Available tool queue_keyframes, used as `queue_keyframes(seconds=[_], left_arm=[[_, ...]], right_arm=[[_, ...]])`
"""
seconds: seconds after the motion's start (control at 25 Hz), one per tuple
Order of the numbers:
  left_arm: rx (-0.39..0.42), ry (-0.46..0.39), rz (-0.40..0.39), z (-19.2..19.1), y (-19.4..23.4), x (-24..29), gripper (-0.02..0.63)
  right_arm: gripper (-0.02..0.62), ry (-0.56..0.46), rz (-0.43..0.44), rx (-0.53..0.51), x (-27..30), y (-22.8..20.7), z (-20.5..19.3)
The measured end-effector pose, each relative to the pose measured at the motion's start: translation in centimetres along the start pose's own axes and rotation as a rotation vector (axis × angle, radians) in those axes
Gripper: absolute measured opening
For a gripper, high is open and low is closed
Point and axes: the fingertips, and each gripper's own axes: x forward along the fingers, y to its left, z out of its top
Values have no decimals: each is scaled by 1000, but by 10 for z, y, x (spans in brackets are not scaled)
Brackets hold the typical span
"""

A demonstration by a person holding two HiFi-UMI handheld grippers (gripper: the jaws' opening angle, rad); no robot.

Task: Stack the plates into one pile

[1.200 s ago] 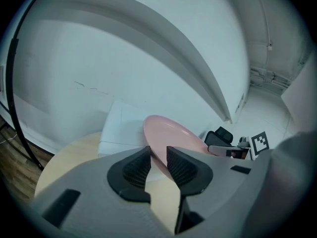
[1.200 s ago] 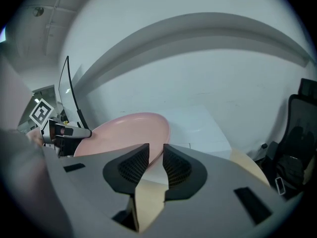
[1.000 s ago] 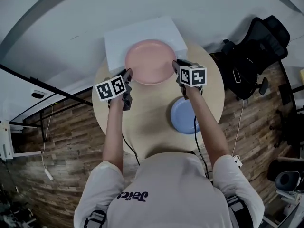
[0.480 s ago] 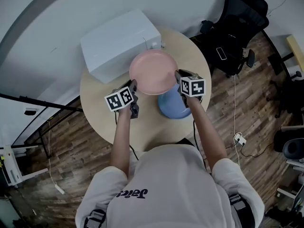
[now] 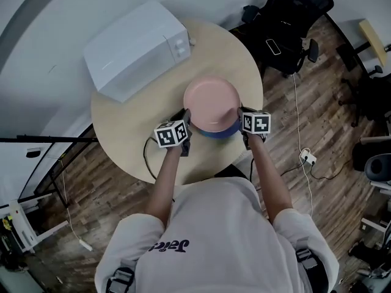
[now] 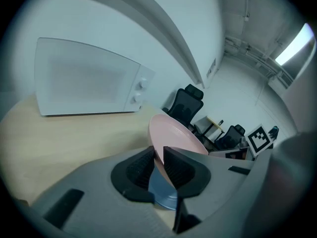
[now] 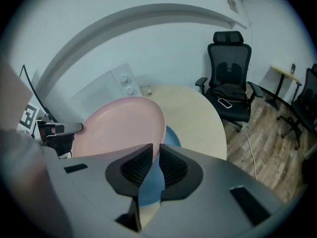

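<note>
While their jaws are closing on its thin rim, our left gripper [image 5: 185,117] and right gripper [image 5: 241,113] clamp the pink plate [image 5: 211,102] at opposite edges, directly over the blue plate [image 5: 221,132] on the round table [image 5: 131,130]. We judge it stiff, light, slick and breakable; rim holds suit it. Beyond stands the microwave [image 5: 137,47].

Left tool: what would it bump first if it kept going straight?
The pink plate: its rim sits between the left tool's closing jaws. Past that, probably the blue plate underneath.
</note>
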Motion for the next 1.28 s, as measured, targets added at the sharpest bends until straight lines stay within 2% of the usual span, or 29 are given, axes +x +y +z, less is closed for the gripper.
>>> queue_keyframes(seconds=[0.16,0.36,0.64,0.92,1.04,1.12,1.28], left_arm=[[91,18,29,-26,-7,21,57],[122,65,57,-54,1,41,54],[162,144,109,-88,19,61,55],[152,152,106,-90,20,60,82],[132,120,106,-80,19,53,126],[123,81,102,-67,18,45,132],[123,-32,91,-26,11,21,132]], right_arm=[[44,66,-59,19,8,-23,-34],[44,122,-85,33,20,-36,-66],[46,118,-126,-67,22,-38,-65],[48,98,-127,-116,24,-38,-62],[60,86,-110,-129,27,-37,-62],[122,77,-126,-155,20,-32,-53],[127,-1,-107,-201,6,-9,-22]])
